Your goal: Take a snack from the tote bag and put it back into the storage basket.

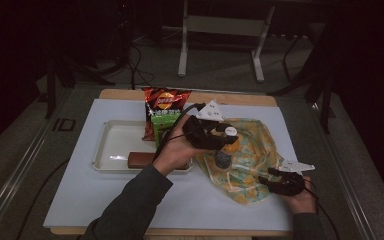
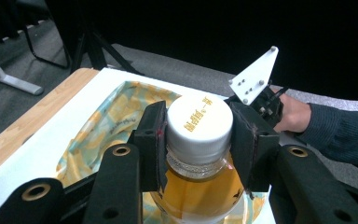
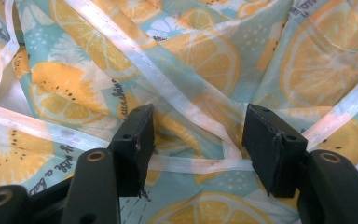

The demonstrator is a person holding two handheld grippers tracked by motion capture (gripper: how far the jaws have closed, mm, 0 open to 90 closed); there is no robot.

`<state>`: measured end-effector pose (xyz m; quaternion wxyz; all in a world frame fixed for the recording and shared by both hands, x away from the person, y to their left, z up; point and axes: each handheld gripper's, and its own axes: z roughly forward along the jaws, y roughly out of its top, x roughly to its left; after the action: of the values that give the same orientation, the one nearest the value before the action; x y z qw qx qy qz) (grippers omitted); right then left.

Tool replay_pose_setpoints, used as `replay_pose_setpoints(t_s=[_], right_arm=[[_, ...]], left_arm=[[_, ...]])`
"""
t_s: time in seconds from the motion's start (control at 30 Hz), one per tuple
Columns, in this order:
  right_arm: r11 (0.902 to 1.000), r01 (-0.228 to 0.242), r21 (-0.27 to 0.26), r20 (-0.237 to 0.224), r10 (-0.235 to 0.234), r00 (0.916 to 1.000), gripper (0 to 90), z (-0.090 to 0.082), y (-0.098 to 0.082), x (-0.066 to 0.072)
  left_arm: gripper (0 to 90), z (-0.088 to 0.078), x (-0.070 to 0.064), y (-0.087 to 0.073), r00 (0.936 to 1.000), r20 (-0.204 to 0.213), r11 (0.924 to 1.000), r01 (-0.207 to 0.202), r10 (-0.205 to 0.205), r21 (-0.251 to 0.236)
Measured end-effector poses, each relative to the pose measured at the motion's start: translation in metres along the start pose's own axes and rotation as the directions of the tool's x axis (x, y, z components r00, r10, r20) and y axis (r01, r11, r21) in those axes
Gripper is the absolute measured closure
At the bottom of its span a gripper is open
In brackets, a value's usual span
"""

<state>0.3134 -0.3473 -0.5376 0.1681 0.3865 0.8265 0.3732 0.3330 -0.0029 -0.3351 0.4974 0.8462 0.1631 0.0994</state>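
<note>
A bottle (image 1: 229,142) of orange drink with a white cap (image 2: 199,122) hangs over a lemon-print cloth bag (image 1: 252,150). My left gripper (image 1: 224,135) is shut on the bottle; in the left gripper view its pads (image 2: 151,140) press the cap from both sides. The bag (image 2: 98,123) lies spread on the white mat below. My right gripper (image 1: 274,181) rests at the bag's near right edge. In the right gripper view it (image 3: 196,135) stands open over the fabric (image 3: 191,51), with a white strap (image 3: 200,163) lying across between the jaws.
A white tray (image 1: 111,145) at the left holds a brown bar (image 1: 141,159). A red chips bag (image 1: 166,101) and a green packet (image 1: 162,125) lean at the tray's far right corner. The wooden table edge (image 1: 125,93) runs behind the mat.
</note>
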Motion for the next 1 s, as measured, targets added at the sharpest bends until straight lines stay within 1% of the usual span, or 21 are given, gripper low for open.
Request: replay_pose_setpoints(t_s=[0.13,0.17,0.23,0.27,0.33,0.43,0.53,0.67,0.8,0.93,1.0], right_arm=[[1.0000,0.000,0.000,-0.001,0.000,1.0000,43.4,0.000,0.000,0.000],[1.0000,0.000,0.000,0.000,0.000,1.0000,43.4,0.000,0.000,0.000],[1.0000,0.000,0.000,0.000,0.000,1.0000,43.4,0.000,0.000,0.000],[1.0000,-0.001,-0.001,-0.001,0.001,1.0000,43.4,0.000,0.000,0.000],[1.0000,-0.001,0.000,-0.001,0.001,1.0000,43.4,0.000,0.000,0.000],[1.0000,0.000,0.000,-0.001,0.000,1.0000,43.4,0.000,0.000,0.000],[1.0000,0.000,0.000,-0.001,0.000,1.0000,43.4,0.000,0.000,0.000],[1.0000,0.000,0.000,-0.001,0.000,1.0000,43.4,0.000,0.000,0.000],[1.0000,-0.001,0.000,-0.001,0.001,1.0000,43.4,0.000,0.000,0.000],[1.0000,-0.001,0.000,-0.001,0.001,1.0000,43.4,0.000,0.000,0.000],[1.0000,-0.001,0.000,-0.001,0.001,1.0000,43.4,0.000,0.000,0.000]], left_arm=[[58.4,-0.004,0.000,-0.003,1.0000,-0.007,1.0000,0.001,-0.001,0.002],[58.4,-0.009,0.002,-0.006,0.9999,-0.011,1.0000,0.008,-0.008,0.003],[58.4,-0.011,0.002,-0.008,0.9999,-0.009,0.9999,0.012,-0.012,0.003],[58.4,-0.014,0.003,-0.012,0.9998,-0.011,0.9999,0.017,-0.017,0.001],[58.4,-0.014,0.003,-0.012,0.9998,-0.011,0.9999,0.017,-0.017,0.001],[58.4,-0.020,0.005,-0.019,0.9993,-0.018,0.9995,0.032,-0.032,-0.004],[58.4,-0.022,0.007,-0.022,0.9991,-0.023,0.9994,0.035,-0.035,-0.001],[58.4,-0.028,0.011,-0.031,0.9980,-0.035,0.9987,0.052,-0.052,-0.004],[58.5,-0.033,0.015,-0.038,0.9967,-0.059,0.9984,0.056,-0.056,0.005],[58.4,-0.037,0.016,-0.043,0.9960,-0.066,0.9982,0.060,-0.059,0.010],[58.5,-0.042,0.018,-0.047,0.9950,-0.075,0.9977,0.067,-0.066,0.009]])
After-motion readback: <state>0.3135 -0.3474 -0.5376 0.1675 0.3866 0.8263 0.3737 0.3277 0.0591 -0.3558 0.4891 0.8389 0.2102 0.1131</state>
